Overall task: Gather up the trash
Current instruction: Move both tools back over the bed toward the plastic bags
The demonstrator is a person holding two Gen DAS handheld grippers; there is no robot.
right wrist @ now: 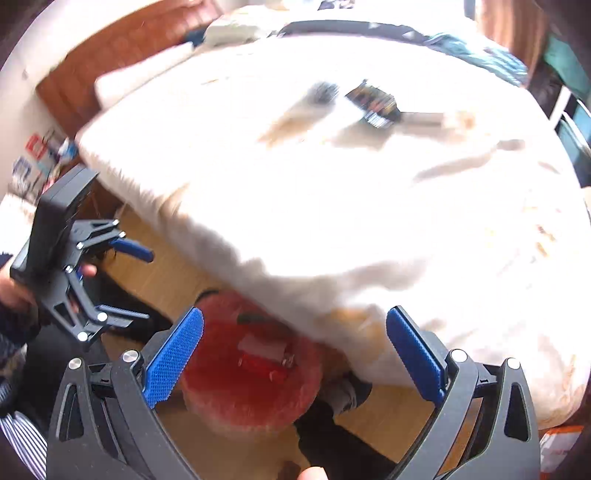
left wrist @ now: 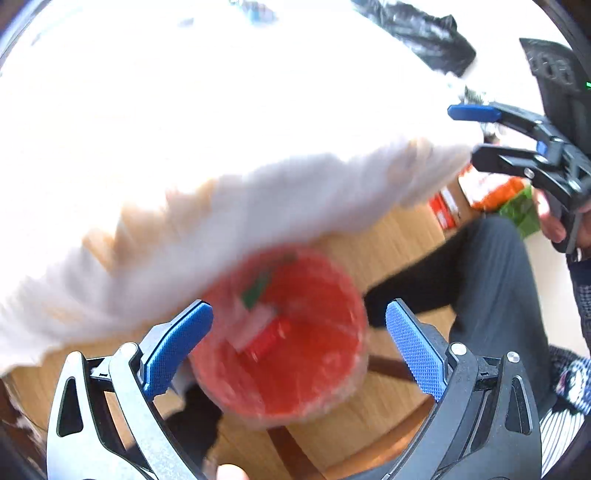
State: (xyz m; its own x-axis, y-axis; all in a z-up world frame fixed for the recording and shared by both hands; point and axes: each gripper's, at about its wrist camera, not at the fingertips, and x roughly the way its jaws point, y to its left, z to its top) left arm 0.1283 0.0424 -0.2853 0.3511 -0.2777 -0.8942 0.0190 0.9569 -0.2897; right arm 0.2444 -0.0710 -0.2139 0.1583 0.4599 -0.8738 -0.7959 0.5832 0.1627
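A red trash bin [left wrist: 295, 354] stands on the wooden floor just below the table edge; it also shows in the right wrist view [right wrist: 251, 373]. Inside lie a red wrapper [left wrist: 266, 339] and a pale scrap. My left gripper [left wrist: 299, 347] is open and empty, hovering above the bin. My right gripper [right wrist: 295, 354] is open and empty, also above the bin. A dark wrapper [right wrist: 373, 103] lies on the white tablecloth [right wrist: 332, 184]. The right gripper appears in the left wrist view [left wrist: 476, 133], the left gripper in the right wrist view [right wrist: 140, 284].
A black plastic bag [left wrist: 424, 33] lies on the far table. The person's dark trouser leg [left wrist: 480, 273] is beside the bin. Colourful packages [left wrist: 491, 188] sit on the floor. Both views are motion-blurred.
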